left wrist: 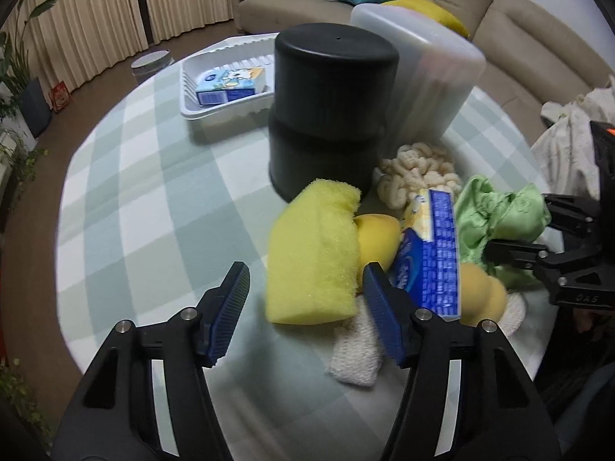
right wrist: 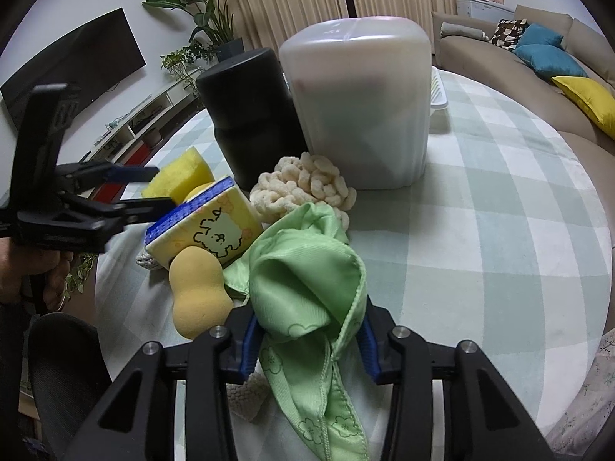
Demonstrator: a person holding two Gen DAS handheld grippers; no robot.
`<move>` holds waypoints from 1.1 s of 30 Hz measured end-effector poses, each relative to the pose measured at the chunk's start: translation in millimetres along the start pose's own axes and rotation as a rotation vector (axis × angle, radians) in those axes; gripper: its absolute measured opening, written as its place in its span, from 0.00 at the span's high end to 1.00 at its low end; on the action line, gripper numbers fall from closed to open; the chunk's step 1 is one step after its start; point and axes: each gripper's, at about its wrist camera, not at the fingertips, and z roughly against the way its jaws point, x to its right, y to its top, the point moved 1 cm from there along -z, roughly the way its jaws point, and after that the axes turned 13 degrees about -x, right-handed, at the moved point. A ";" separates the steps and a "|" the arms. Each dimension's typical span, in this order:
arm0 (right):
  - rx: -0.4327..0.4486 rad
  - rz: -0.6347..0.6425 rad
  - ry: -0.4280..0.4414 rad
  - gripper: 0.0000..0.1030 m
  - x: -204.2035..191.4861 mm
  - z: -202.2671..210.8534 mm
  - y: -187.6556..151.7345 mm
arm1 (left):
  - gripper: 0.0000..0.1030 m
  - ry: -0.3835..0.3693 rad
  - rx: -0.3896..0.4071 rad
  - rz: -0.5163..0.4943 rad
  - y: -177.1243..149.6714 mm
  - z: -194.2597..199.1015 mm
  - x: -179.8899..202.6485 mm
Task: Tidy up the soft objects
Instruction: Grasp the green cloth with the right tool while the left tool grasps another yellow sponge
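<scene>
Two grippers | right gripper: fingers clenched on green cloth | left gripper: fingers released, yellow sponge at 12 o'clock (long axis toward fingers, untouched)

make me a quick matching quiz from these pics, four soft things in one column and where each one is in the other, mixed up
Things:
1. green cloth
2. yellow sponge
3. tissue pack
4. cream chenille mitt

Places:
A. in the white tray
B. between the right gripper's pads
C. ahead of the left gripper
D. at the foot of the translucent bin

Pairs: 1-B, 2-C, 3-A, 4-D
</scene>
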 end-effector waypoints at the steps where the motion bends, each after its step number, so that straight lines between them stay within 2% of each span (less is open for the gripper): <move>1: 0.000 -0.001 0.000 0.56 0.3 0.1 -0.2 | 0.42 -0.003 -0.001 0.002 -0.9 -0.9 0.2; 3: 0.000 0.000 0.000 0.56 0.1 0.0 0.0 | 0.39 0.004 -0.003 0.005 -1.6 -2.0 0.0; 9: 0.001 0.006 -0.005 0.56 0.1 -0.3 0.2 | 0.42 0.031 -0.001 0.007 -1.9 1.3 1.7; 11: 0.001 0.005 -0.003 0.56 0.6 -0.3 0.4 | 0.47 0.020 -0.003 0.003 -3.2 0.4 2.0; 13: 0.001 0.003 -0.001 0.56 0.3 -0.2 0.8 | 0.60 -0.004 0.002 0.016 -4.9 1.3 -1.0; 18: 0.002 0.002 0.001 0.56 -0.3 0.7 1.9 | 0.75 0.003 0.008 0.038 -7.4 2.9 -8.9; 21: 0.003 0.001 0.003 0.56 0.3 1.3 1.9 | 0.76 -0.018 0.018 0.047 -9.0 3.6 -10.2; 25: 0.004 0.001 0.003 0.56 0.9 0.8 2.1 | 0.78 -0.001 0.032 0.068 -10.8 5.5 -8.7; 33: 0.009 0.026 -0.023 0.60 -5.6 3.0 1.3 | 0.78 0.013 0.036 0.194 -25.1 12.8 -13.5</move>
